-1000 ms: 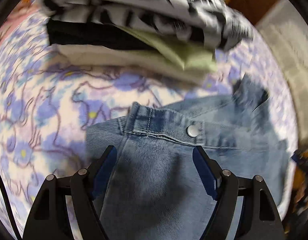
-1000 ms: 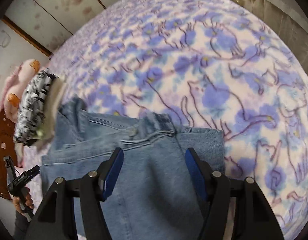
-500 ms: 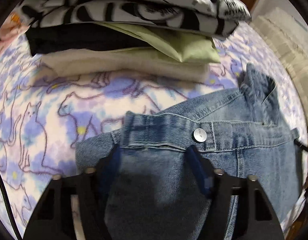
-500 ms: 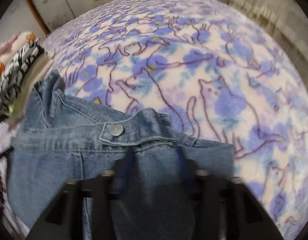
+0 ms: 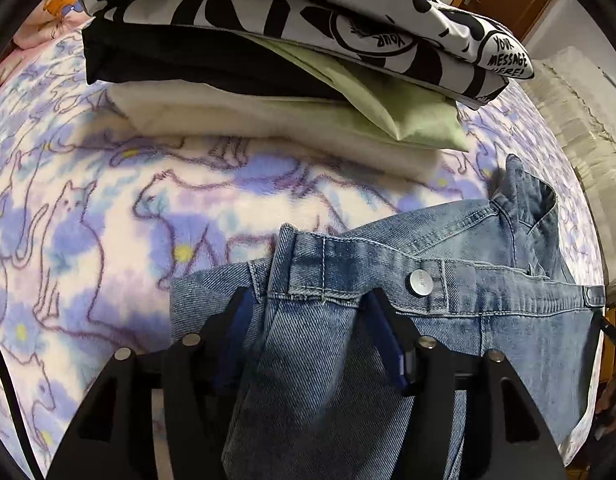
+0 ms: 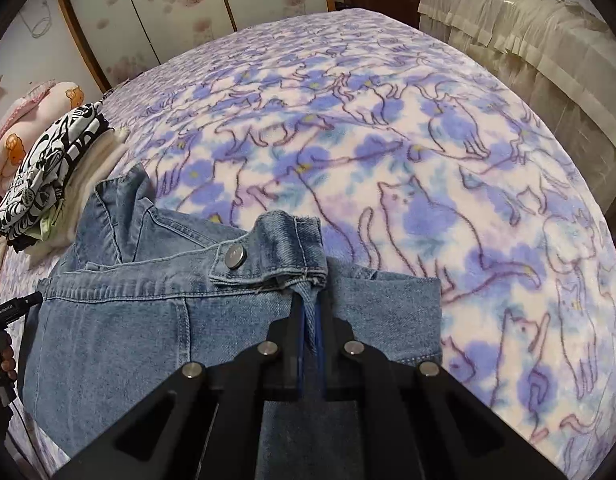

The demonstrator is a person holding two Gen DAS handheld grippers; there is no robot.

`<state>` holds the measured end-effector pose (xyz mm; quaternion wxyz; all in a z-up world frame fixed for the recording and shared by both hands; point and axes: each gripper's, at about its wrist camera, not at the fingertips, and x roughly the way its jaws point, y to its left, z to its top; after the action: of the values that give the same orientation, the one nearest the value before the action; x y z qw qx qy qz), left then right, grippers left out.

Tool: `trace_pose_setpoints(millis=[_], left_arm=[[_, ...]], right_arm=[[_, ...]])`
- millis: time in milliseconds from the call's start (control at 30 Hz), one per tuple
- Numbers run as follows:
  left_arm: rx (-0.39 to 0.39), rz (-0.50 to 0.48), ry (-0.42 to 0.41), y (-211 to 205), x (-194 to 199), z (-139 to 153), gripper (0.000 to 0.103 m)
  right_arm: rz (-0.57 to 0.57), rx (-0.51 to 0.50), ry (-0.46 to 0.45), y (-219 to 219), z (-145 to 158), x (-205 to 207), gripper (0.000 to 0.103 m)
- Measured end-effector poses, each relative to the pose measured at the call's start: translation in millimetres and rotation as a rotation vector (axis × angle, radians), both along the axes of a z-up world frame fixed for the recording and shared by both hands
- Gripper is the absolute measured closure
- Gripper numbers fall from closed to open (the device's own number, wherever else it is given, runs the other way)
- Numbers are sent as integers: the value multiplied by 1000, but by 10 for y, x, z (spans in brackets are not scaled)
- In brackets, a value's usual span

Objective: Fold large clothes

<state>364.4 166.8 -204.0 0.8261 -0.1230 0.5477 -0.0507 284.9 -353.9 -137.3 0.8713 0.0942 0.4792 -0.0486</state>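
A blue denim jacket [image 5: 487, 312] lies on the cat-print blanket [image 5: 108, 216], also in the right wrist view [image 6: 148, 320]. My left gripper [image 5: 308, 320] straddles a cuffed sleeve end [image 5: 315, 264]; its blue pads stand apart on either side of the denim with gaps showing. My right gripper [image 6: 309, 312] is shut on the other sleeve just below its cuff [image 6: 292, 244]. Each cuff has a silver button [image 5: 419, 282], the other showing in the right wrist view [image 6: 235, 256].
A stack of folded clothes [image 5: 292, 64] lies just beyond the jacket, topped by a black-and-white print piece; it shows at left in the right wrist view [image 6: 56, 168]. A pink pillow [image 6: 36, 116], wardrobe doors [image 6: 180, 12] and a beige covered piece [image 6: 539, 48] border the bed.
Both grippers dropped lower onto the sleeves. The right jaws closed from wide open onto the denim; the left jaws narrowed around the sleeve.
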Motion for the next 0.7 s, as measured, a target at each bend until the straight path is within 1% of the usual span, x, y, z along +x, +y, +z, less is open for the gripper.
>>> trace_pose_setpoints(millis=[100,167,200,233,267,300,333,367,433,467,600,667,700], left_arm=[[-7,-5,9,-12,6,-45,38],[16,-11,20,-61,37,-70,38],[21,-13,22,-94,46,-74,44],[36,-13,23,-82,31,-39,46],[58,-14,21,-121,44,-23,67],[63,-24,16,-156,38,9,73],[84,-22,6,-182,11,58,75],[121,-31,-20,-240,-39,137,78],[176,-42,-74,-334,-126,299,79],[190,-42,-107,-360,-170,410,80],[166,-24,-208,-389,-241,809,80],[178,-9,-251,-413,-218,915,80],[189,-3,-265,-475,-162,905,80]], right_arm=[[-7,5,15,-14,-50,26,99],[-16,8,22,-19,-77,29,99],[-22,11,23,-23,-86,27,99],[-26,13,23,-20,-89,24,99],[-29,14,21,-13,-86,18,100],[-27,10,17,1,-75,8,100],[-25,3,10,17,-56,-6,100],[-24,0,1,29,-30,-25,100],[-20,-3,-38,58,86,-100,101],[-21,-4,-60,66,156,-140,101],[-38,13,-166,41,511,-268,101],[-50,7,-193,14,596,-240,101],[-56,1,-202,6,612,-213,101]])
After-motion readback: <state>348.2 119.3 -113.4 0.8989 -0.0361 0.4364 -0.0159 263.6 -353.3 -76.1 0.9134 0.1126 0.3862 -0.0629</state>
